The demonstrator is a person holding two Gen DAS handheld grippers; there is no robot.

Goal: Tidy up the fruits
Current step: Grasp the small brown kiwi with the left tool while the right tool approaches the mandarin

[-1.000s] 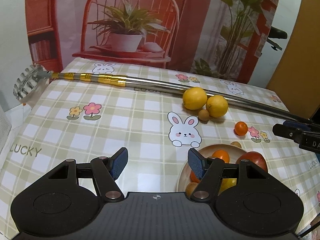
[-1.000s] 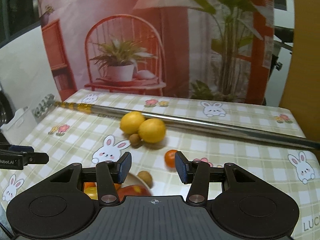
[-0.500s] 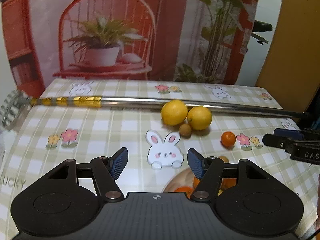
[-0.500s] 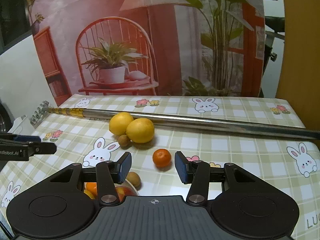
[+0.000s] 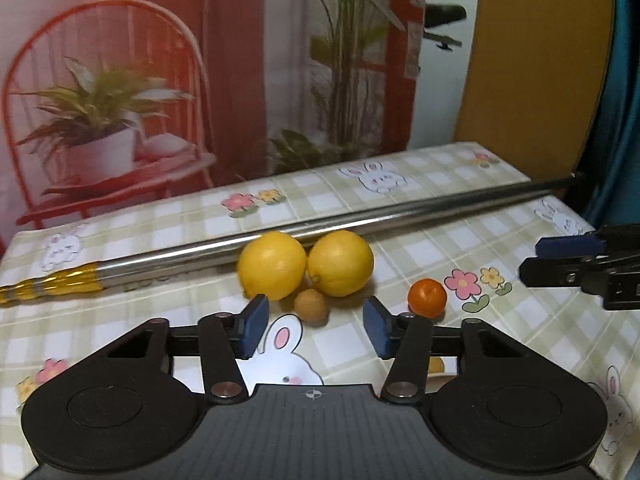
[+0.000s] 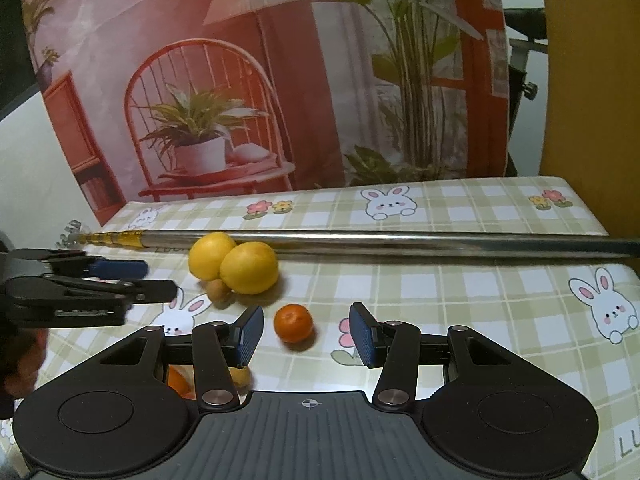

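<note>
Right wrist: plated fruit point(image 6: 178, 381), left wrist: none

The surface point(image 6: 460, 292), under a checked bunny cloth, carries a long metal pole point(image 6: 400, 240), two lemons point(image 6: 234, 262) touching each other against it, a small brown fruit point(image 6: 218, 292) beside them, and a mandarin point(image 6: 293, 323) nearer.

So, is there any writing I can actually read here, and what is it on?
"LU": printed on the tablecloth, cut off by the edge of the picture.
Lettering on the metal pole, near its gold end: too blurred to read.
Small white label on the side of the left gripper: too blurred to read.
</note>
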